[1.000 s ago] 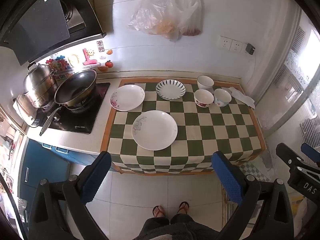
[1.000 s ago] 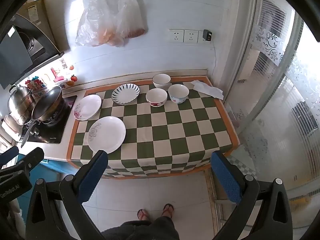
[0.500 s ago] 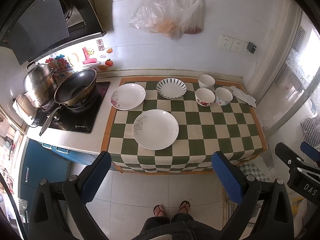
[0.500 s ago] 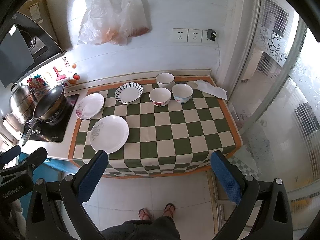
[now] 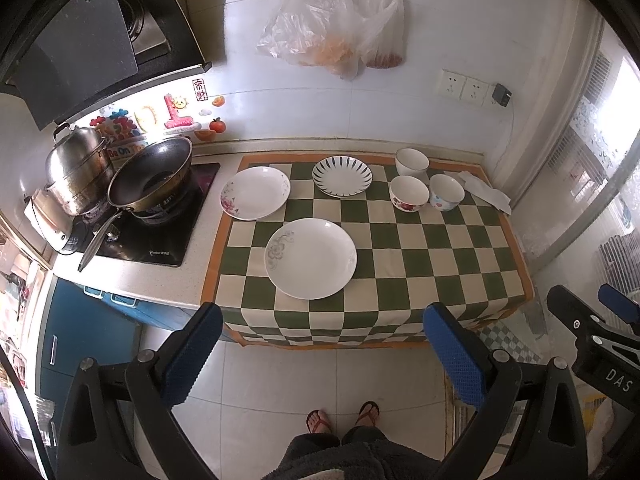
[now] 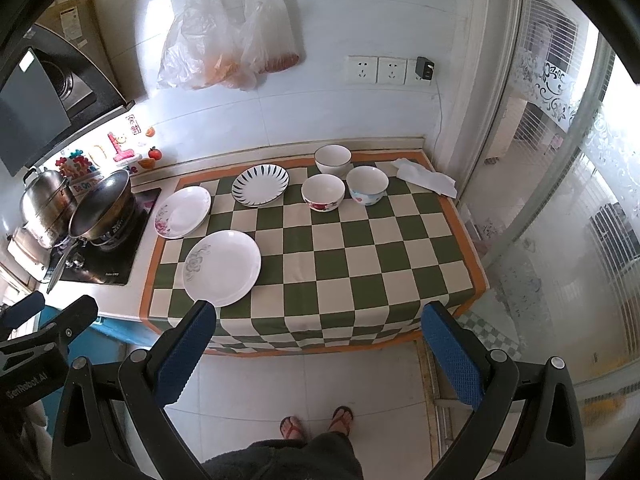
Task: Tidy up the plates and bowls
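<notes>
Left claw (image 5: pixel 322 344) wide; right claw (image 5: pixel 592 320) cut off at frame edge.

person (image 5: pixel 344 452): only sandalled feet and dark trouser legs show, rest cut off at bottom edge | plastic bags (image 6: pixel 224 40): contents just an orange-red blur | stove logo (image 5: pixel 160 254): too tiny to read

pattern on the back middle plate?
Dark blue radial stripes on white, on the striped plate; clearest in the left wrist view.
</notes>
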### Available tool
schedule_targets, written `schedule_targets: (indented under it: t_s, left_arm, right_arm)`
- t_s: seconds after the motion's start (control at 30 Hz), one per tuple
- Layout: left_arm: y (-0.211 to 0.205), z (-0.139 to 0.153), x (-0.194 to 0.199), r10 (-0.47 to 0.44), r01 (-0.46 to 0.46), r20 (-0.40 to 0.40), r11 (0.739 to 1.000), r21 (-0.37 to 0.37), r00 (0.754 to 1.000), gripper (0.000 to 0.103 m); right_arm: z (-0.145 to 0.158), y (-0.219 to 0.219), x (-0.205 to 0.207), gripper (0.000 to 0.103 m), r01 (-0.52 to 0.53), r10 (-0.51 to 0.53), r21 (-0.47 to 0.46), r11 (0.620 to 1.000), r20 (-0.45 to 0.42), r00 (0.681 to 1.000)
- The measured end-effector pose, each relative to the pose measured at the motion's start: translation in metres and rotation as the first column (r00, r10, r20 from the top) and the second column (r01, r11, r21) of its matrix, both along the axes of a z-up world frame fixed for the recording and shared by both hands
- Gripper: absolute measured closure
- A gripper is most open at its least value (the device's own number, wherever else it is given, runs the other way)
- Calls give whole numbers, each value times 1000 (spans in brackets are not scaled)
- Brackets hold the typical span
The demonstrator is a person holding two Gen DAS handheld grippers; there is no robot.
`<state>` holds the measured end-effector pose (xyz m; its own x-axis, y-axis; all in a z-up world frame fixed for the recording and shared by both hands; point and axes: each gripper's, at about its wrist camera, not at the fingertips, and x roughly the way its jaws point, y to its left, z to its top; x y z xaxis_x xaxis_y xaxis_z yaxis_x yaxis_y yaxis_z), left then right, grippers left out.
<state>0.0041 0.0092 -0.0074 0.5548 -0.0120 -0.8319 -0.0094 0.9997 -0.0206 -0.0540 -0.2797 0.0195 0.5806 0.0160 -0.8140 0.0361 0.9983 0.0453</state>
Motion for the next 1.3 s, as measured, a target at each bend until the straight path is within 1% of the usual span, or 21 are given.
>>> schedule_targets:
  t_s: [0.37,1.3]
  left_arm:
    - [-7,2,-1,-2,2,2,1000,5,1000,0]
    - [-11,7,0,-12,12,9,1000,2,1000,0]
  right_arm:
    - [-2,3,-3,0,-3,3,0,1000,2,1000]
    - [-5,7,-9,0,-4,4,-1,1000,3,1000]
